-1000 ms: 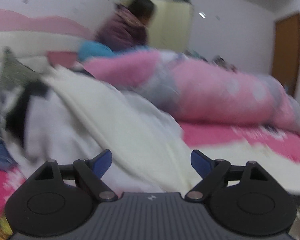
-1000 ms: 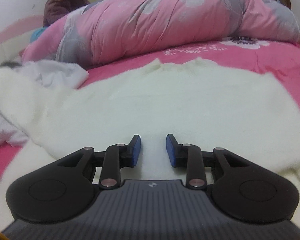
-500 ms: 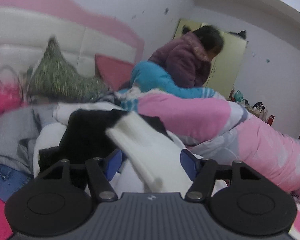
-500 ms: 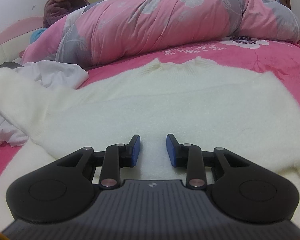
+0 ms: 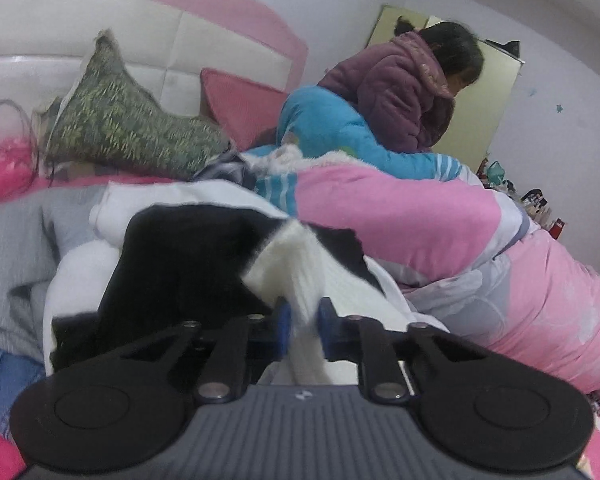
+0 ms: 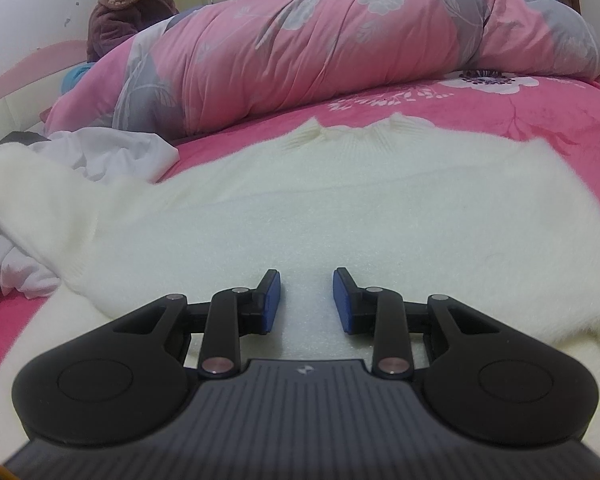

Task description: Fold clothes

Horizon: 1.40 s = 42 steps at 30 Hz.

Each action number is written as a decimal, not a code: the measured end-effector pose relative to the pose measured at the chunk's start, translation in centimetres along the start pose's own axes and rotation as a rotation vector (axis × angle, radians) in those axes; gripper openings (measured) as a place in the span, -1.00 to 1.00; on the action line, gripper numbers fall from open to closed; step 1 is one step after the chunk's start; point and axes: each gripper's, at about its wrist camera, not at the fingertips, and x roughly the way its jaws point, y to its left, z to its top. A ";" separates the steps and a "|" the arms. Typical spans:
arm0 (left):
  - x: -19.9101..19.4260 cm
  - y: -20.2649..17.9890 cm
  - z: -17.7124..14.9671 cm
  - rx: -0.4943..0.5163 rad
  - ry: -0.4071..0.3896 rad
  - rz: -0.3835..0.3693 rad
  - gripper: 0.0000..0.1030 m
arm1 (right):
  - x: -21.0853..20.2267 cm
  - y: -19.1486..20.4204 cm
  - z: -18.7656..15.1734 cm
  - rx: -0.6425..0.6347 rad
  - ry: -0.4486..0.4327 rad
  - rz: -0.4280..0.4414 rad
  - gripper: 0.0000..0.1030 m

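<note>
A fluffy white sweater (image 6: 340, 208) lies spread flat on the pink bed sheet (image 6: 540, 104), collar away from me. Its left sleeve (image 6: 24, 184) runs off to the left over a pile of clothes. My right gripper (image 6: 306, 300) rests on the sweater's lower body, jaws partly open and empty. In the left wrist view my left gripper (image 5: 303, 326) is shut on the ribbed cuff of the white sleeve (image 5: 296, 264), held above a black garment (image 5: 180, 264).
A rolled pink and grey duvet (image 6: 340, 40) lies across the bed behind the sweater. A heap of white, grey and black clothes (image 5: 32, 248) sits at the left. A child in a purple jacket (image 5: 404, 80) sits by the headboard near a green pillow (image 5: 120, 128).
My left gripper swung left toward the clothes pile and closed on the white sleeve cuff. My right gripper stayed where it was.
</note>
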 end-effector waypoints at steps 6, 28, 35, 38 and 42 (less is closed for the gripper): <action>-2.8 -3.7 0.2 0.101 -0.102 -0.021 -0.81 | -0.1 -0.3 0.0 0.015 -0.005 0.012 -0.45; -13.2 -25.2 -27.3 0.715 0.241 -0.604 0.55 | -0.2 -2.0 0.0 0.118 -0.019 0.085 -0.45; -10.7 -20.0 -27.1 0.659 0.260 -0.553 0.56 | -0.1 -1.6 0.0 0.098 -0.008 0.067 -0.45; -9.6 -18.0 -26.8 0.588 0.301 -0.570 0.58 | -0.1 -1.3 0.0 0.082 -0.002 0.053 -0.44; -8.4 -15.8 -26.5 0.457 0.361 -0.609 0.63 | 0.0 -0.9 0.3 0.068 0.018 0.036 -0.41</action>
